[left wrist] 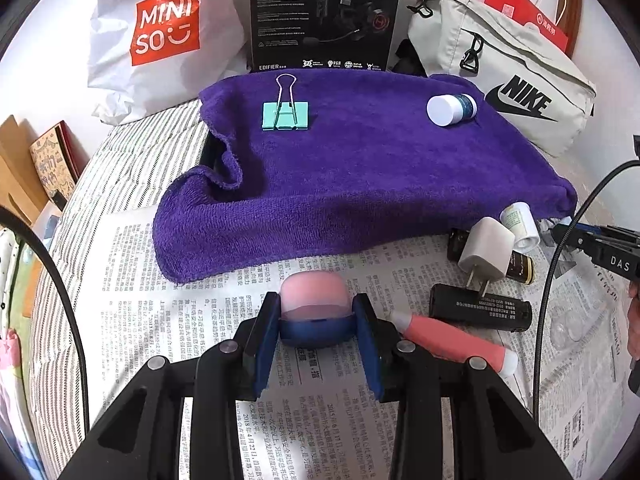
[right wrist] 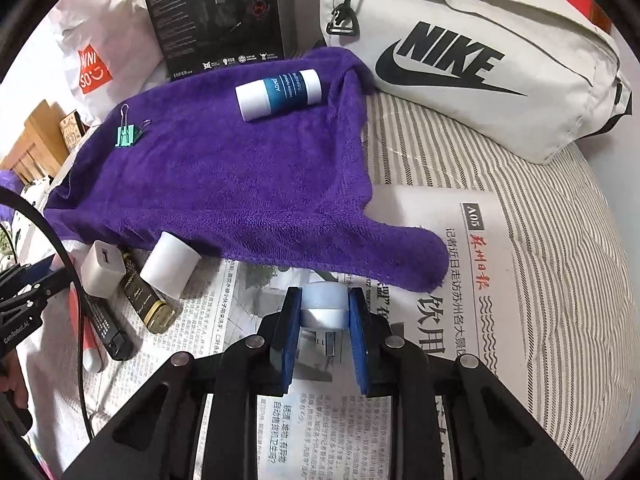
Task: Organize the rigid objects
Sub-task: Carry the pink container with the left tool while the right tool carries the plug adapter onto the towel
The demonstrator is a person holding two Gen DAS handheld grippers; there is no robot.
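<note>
Now each gripper holds one thing just above the newspaper [left wrist: 168, 320], the left gripper [left wrist: 316, 320] a pink-and-blue jar [left wrist: 312, 304], the right gripper [right wrist: 324, 312] a small white plug [right wrist: 324, 306], so carry both gently to the purple towel [left wrist: 360, 168].

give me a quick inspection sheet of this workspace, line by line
surface: newspaper over striped bedding, purple towel spread on top
job's things: mint binder clip and blue-and-white bottle lie on the towel
clutter: white charger, black battery, coral tube, white cylinder beside the towel
grippers: left gripper shut on pink-and-blue jar; right gripper shut on white USB light
cables: black cable at right
surroundings: Miniso bag, Edifier box, Nike bag
</note>
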